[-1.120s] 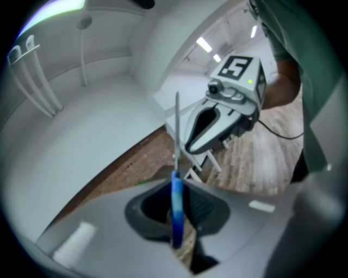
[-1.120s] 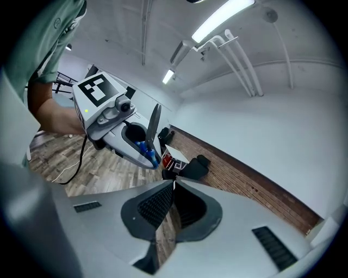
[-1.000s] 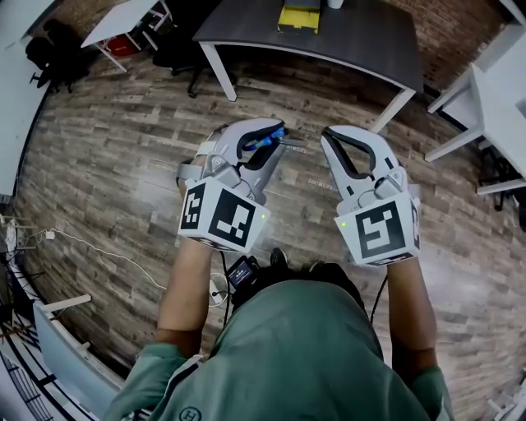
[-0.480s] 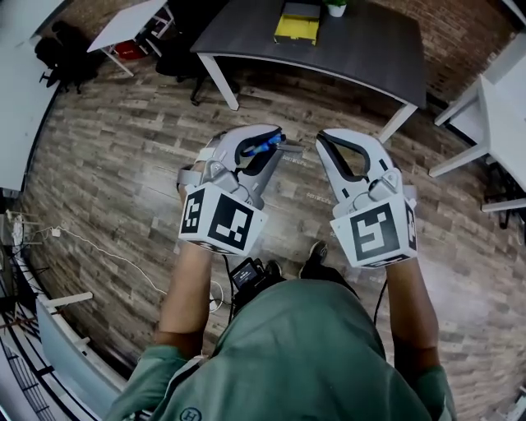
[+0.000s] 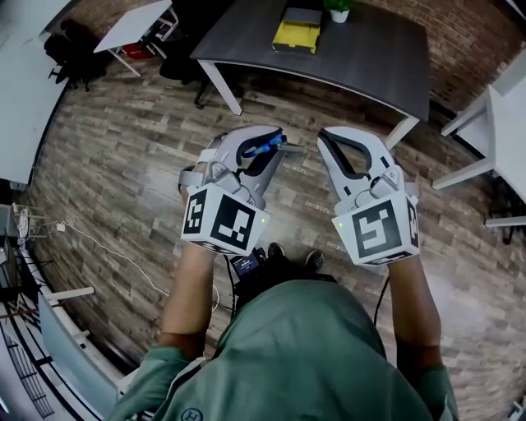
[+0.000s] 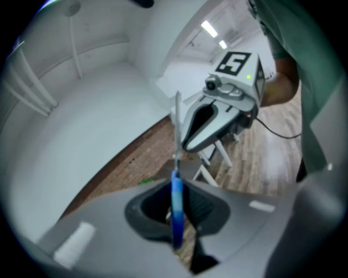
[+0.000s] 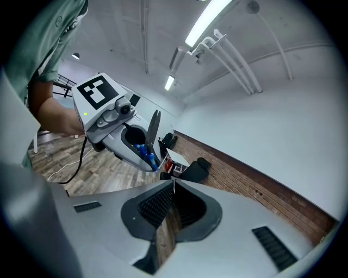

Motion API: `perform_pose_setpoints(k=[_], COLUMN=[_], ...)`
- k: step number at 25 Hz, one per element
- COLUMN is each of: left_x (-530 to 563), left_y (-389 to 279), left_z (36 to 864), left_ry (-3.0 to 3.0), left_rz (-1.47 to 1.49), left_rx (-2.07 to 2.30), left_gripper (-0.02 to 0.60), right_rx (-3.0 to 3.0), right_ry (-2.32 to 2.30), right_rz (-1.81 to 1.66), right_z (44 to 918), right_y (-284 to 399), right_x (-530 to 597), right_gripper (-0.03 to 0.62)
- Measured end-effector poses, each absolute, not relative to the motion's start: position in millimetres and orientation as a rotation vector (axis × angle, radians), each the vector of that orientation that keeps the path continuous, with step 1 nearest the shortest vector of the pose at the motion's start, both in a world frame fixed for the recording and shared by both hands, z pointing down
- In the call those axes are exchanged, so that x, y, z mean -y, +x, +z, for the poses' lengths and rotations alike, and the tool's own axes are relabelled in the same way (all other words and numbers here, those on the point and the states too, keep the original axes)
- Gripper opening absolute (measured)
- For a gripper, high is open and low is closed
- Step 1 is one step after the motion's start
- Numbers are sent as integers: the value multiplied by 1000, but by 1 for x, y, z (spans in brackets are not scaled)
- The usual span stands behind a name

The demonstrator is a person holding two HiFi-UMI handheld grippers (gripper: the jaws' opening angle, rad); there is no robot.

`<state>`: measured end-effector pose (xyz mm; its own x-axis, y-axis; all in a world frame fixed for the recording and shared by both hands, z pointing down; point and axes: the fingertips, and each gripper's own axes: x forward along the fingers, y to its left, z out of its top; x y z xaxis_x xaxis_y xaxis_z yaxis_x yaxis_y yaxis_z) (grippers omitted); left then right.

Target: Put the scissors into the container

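Observation:
My left gripper (image 5: 283, 141) is shut on blue-handled scissors (image 5: 265, 146), held in the air over the wooden floor. In the left gripper view the blue handle (image 6: 176, 206) sits between the pads, at the left gripper (image 6: 176, 182), and the metal blade points up and away. The right gripper (image 5: 323, 136) floats beside it at the same height, shut with nothing in it; its tips meet in the right gripper view (image 7: 173, 183). That view also shows the scissors (image 7: 145, 152) from the side. A yellow container (image 5: 296, 33) lies on a dark table (image 5: 370, 57) ahead.
A small potted plant (image 5: 339, 10) stands behind the yellow container. White tables (image 5: 493, 115) stand at the right and another one (image 5: 131, 20) at the far left, near dark chairs. A white cable (image 5: 107, 251) lies on the floor at the left.
The dark table and yellow container have slid lower in the head view, closer to me. Both grippers keep their pose side by side, with the scissors still held.

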<state>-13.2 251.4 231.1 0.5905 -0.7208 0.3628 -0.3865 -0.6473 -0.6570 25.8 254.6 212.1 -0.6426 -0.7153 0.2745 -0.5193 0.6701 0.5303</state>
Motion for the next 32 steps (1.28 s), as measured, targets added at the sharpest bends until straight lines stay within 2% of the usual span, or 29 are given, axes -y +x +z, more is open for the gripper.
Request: perform_pose_setpoints(k=[24, 32], left_x=[-106, -63], left_y=[-75, -71], left_z=[228, 239], left_ry=[-2335, -2355], left_rz=[-754, -777], left_rx=[-795, -792], left_gripper=[35, 35], right_rx=[2320, 2324], right_ry=[1021, 1006], right_rz=[-544, -515], right_z=[215, 225], right_y=[-39, -35], right_x=[-115, -73], right_gripper=[8, 8])
